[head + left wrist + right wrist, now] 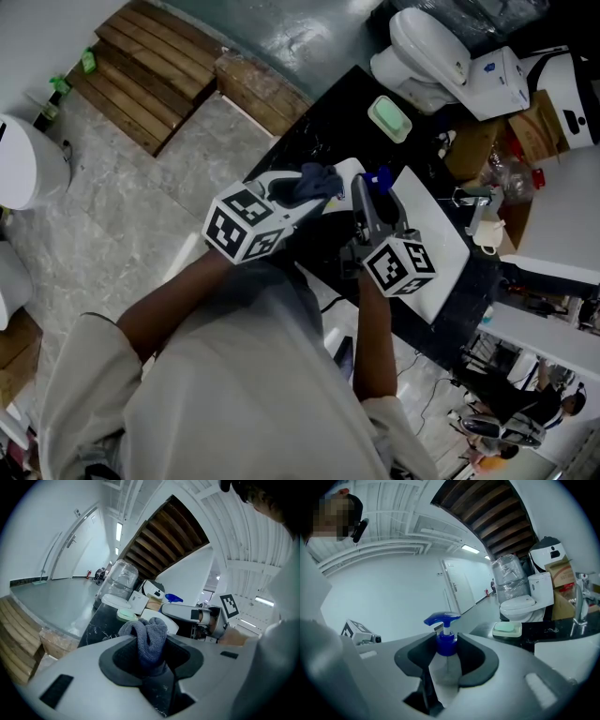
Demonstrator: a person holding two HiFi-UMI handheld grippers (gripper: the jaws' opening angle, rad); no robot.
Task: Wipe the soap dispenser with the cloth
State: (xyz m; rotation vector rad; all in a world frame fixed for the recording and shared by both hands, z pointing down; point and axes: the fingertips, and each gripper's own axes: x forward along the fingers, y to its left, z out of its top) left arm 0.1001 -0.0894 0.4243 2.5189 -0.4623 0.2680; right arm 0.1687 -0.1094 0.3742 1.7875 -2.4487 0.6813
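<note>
Nothing here reads as a word, number or brand name. The cubes on the left gripper [314,185] and the right gripper [371,192] carry only black-and-white square patterns. The small blue mark on the white box [494,75] is too small to read.

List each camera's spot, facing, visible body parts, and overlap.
Head view: on the person's head, looking steeply down at the black counter; both forearms, the left gripper and the right gripper show.
Left gripper view: on the left gripper, looking along its jaws, shut on the cloth; the right hand and shirt show.
Right gripper view: on the right gripper, looking along its jaws, shut on the soap dispenser; the shirt shows.
Shared: both gripper views catch the green soap dish and wrapped toilet.
</note>
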